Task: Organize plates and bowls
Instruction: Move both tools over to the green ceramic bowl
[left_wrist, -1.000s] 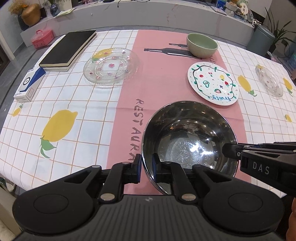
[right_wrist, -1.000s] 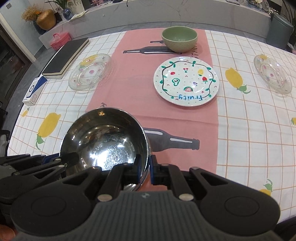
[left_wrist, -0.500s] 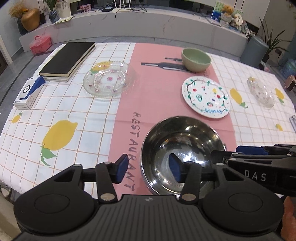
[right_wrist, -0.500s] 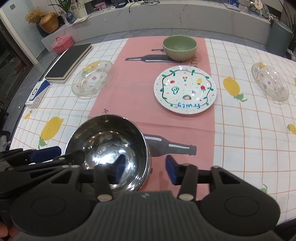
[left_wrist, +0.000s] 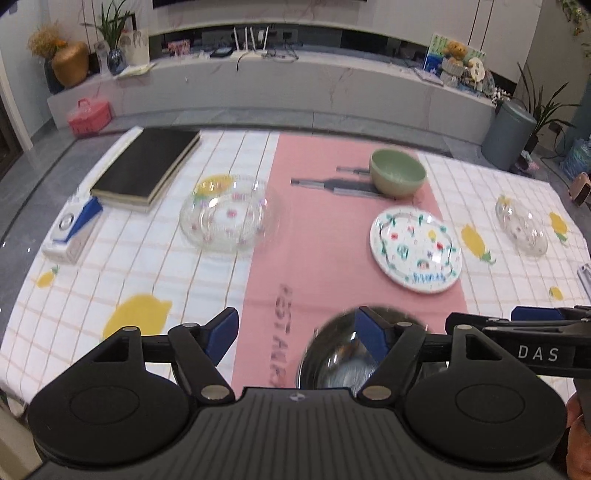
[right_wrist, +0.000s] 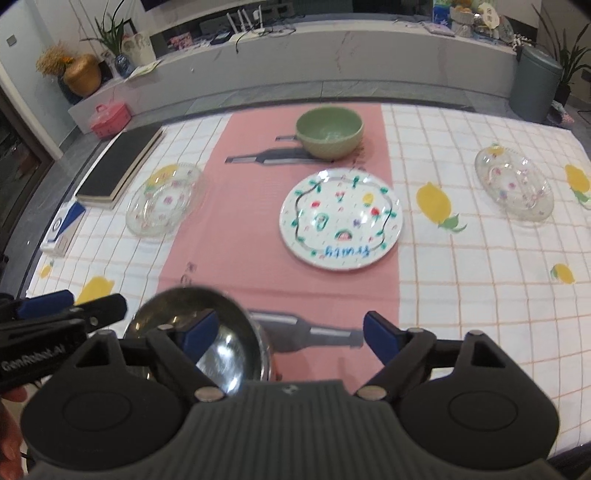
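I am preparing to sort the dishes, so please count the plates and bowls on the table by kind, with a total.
Clear glass plates with small coloured prints: 2
White round plate with painted fruit pattern: 1
Pale green ceramic bowl: 1
Shiny steel bowl: 1
Total: 5

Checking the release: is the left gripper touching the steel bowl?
Apart. In the left wrist view the left gripper has just been opening; its fingers stand wide, clear of the rim of the steel bowl, which sits on the tablecloth.
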